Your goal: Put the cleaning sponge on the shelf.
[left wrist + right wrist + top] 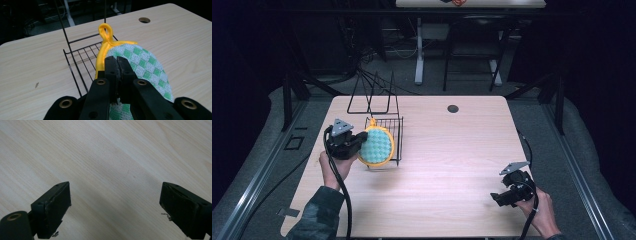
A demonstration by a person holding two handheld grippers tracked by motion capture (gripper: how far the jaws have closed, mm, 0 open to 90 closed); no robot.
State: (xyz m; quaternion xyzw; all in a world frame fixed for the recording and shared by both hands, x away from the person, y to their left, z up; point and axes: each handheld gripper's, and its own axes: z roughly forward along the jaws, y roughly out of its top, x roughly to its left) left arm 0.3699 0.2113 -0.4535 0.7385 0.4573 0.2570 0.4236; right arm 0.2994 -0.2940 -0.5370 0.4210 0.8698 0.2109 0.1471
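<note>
A round pot holder [376, 145], green-and-white checked with a yellow rim and a yellow loop, hangs upright at the front of a black wire rack [394, 131]. My left gripper [359, 142] is shut on its left edge. In the left gripper view the two jaws press together on the pot holder [142, 62] just below the yellow loop [106, 30], with the wire rack [82, 56] behind it. My right gripper [499, 199] rests low over the table [452, 155] at the right front. Its jaws stand wide apart over bare wood in the right gripper view, with nothing between the fingertips [56, 207].
The rack's tall wire uprights [372, 92] rise behind its basket at the back left of the table. A dark round hole [453, 108] sits near the far edge. Table legs and cables stand on the floor beyond.
</note>
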